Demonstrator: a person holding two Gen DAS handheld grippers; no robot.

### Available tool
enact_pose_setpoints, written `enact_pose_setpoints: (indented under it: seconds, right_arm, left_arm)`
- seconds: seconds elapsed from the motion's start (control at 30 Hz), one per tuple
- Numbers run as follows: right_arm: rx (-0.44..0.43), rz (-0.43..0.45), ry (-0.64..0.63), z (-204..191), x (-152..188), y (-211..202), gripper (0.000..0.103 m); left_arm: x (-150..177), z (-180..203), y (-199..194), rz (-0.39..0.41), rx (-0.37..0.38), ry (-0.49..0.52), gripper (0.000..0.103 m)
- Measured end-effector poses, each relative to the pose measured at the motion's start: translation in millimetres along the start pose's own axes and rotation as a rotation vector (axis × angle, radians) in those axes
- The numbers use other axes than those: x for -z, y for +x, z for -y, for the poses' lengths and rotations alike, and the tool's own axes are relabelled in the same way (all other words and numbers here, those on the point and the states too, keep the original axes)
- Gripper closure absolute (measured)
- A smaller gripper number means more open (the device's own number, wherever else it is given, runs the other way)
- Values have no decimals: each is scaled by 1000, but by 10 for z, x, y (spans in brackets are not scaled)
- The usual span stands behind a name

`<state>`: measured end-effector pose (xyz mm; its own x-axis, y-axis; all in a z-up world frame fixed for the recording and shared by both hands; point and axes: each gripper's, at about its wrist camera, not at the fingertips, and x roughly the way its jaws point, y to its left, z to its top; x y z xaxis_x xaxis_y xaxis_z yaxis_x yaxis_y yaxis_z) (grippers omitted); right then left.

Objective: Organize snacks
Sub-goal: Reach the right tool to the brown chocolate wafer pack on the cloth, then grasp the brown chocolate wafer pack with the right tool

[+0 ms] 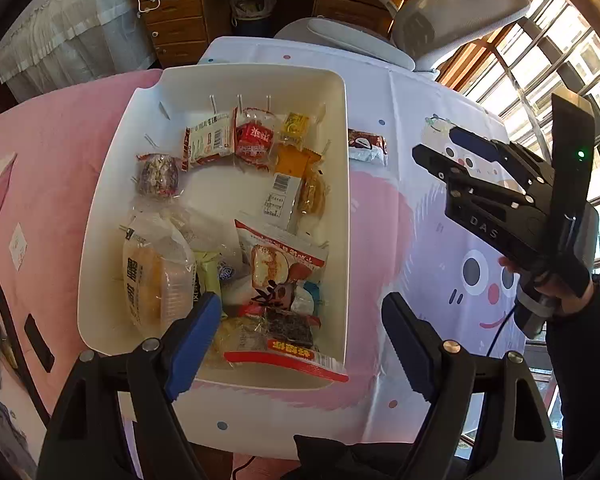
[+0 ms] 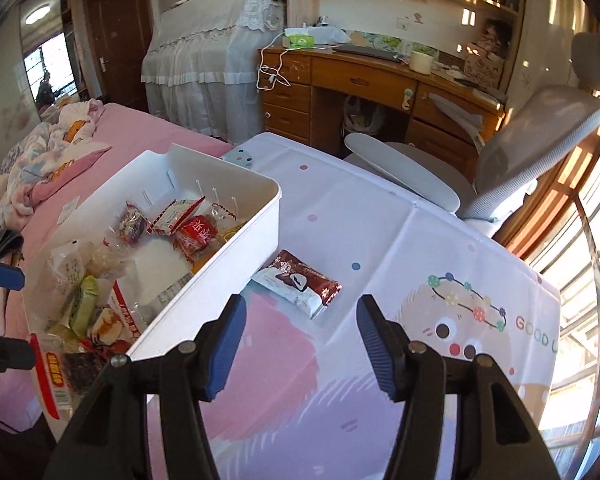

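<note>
A white bin [image 1: 345,208] [image 2: 236,264] holds several wrapped snacks, among them a red round packet [image 1: 254,140] [image 2: 196,234] and a bun in clear wrap [image 1: 156,276]. One brown-and-white snack packet [image 1: 366,145] [image 2: 300,285] lies on the tablecloth just right of the bin. My left gripper [image 1: 300,314] [image 2: 2,312] hangs open above the bin's near end, nothing between its pads. My right gripper [image 2: 301,309] [image 1: 436,144] is open over the cloth, just short of the brown packet and not touching it. A hand holds its handle.
The table wears a white cartoon cloth [image 1: 428,248] [image 2: 400,240]. A pink bed [image 1: 48,184] [image 2: 140,128] lies left of the bin. A grey office chair [image 2: 520,160] and a wooden desk [image 2: 340,84] stand beyond the table. A window grille [image 2: 580,280] runs along the right.
</note>
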<state>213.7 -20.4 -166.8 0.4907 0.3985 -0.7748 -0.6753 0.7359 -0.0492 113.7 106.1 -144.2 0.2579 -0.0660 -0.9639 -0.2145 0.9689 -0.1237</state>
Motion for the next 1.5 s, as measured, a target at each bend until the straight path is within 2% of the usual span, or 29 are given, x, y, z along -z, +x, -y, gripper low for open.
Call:
enact_pose_setpoints:
  seconds: [0.17, 0.37, 0.43, 0.63, 0.83, 1.03, 1.1, 1.2, 1.4, 1.5]
  right_arm:
    - [7, 16, -91, -23, 2, 350, 45]
    - [-13, 14, -132, -55, 6, 704, 45]
    - [-17, 4, -144, -65, 19, 790, 45]
    - [-19, -45, -197, -77, 50, 1065, 45]
    - [-33, -103, -210, -59, 59, 1236, 45]
    - [-80, -123, -157, -1, 7, 1298, 46]
    - [-80, -131, -157, -12, 5, 1287, 54]
    - [-80, -154, -155, -14, -10, 1281, 63]
    - [-68, -195, -112, -10, 35, 1165, 76]
    - [-59, -208, -84, -13, 84, 1063, 79]
  left_arm:
    - [-2, -41, 98, -18, -15, -32, 21]
    - [35, -35, 136, -38, -39, -33, 20]
    - [46, -22, 136, -39, -40, -32, 16]
    - [56, -26, 131, -36, -34, -53, 15]
    - [68, -111, 63, -22, -45, -103, 14]
    - [120, -280, 58, -32, -28, -198, 13]
    - [133, -304, 50, -31, -22, -213, 13]
    - [151, -317, 22, -24, -26, -223, 13]
    - [184, -311, -75, 2, -21, -226, 13]
    - [204, -313, -158, 23, -17, -226, 13]
